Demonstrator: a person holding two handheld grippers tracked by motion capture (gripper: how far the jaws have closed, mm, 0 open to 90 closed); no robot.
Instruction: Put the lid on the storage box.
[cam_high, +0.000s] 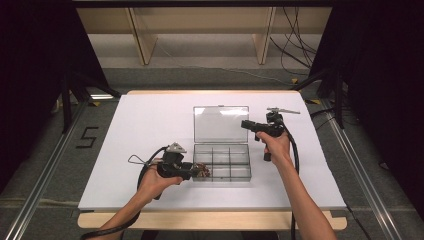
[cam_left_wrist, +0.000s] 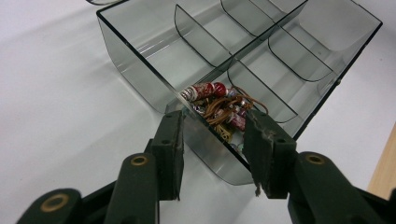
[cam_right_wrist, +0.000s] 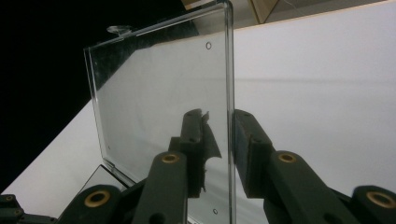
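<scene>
Left gripper (cam_left_wrist: 212, 154) jaws parted over beaded bracelet (cam_left_wrist: 217, 109) in clear box (cam_high: 221, 162); right gripper (cam_right_wrist: 218, 149) jaws straddling lid (cam_right_wrist: 159, 98)

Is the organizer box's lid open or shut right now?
Open. The clear lid stands raised behind the compartment tray, and the right tongs straddle its edge, one jaw on each side.

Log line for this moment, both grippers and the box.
left gripper: open, jaws astride box corner wall by the beads | right gripper: open, jaws astride raised lid edge | box on table, lid open
</scene>
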